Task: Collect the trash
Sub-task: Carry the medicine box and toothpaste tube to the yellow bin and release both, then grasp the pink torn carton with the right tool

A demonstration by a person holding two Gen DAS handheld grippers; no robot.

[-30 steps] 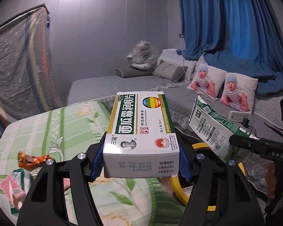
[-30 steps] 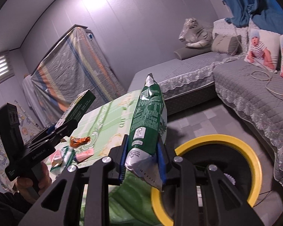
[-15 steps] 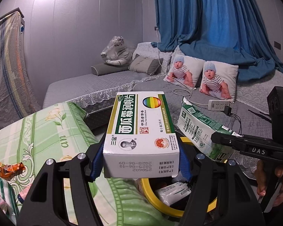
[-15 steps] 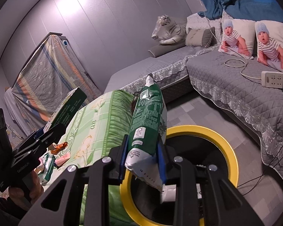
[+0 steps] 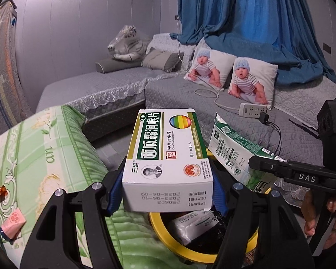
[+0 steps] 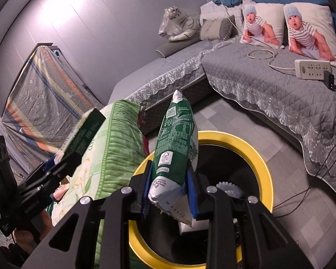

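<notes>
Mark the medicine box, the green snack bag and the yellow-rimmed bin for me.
medicine box (image 5: 168, 148), left wrist view, on its printed top face.
green snack bag (image 6: 175, 148), right wrist view, on its green printed side.
yellow-rimmed bin (image 6: 261, 157), right wrist view, on the yellow rim's right side.

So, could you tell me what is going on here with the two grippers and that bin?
A person is collecting trash with a handheld gripper in each hand. The left gripper is clamped on a white and green medicine box, and the right gripper is clamped on a green snack bag. Both hang over the yellow-rimmed bin, which already holds some waste. More wrappers lie on the green cloth.
</notes>
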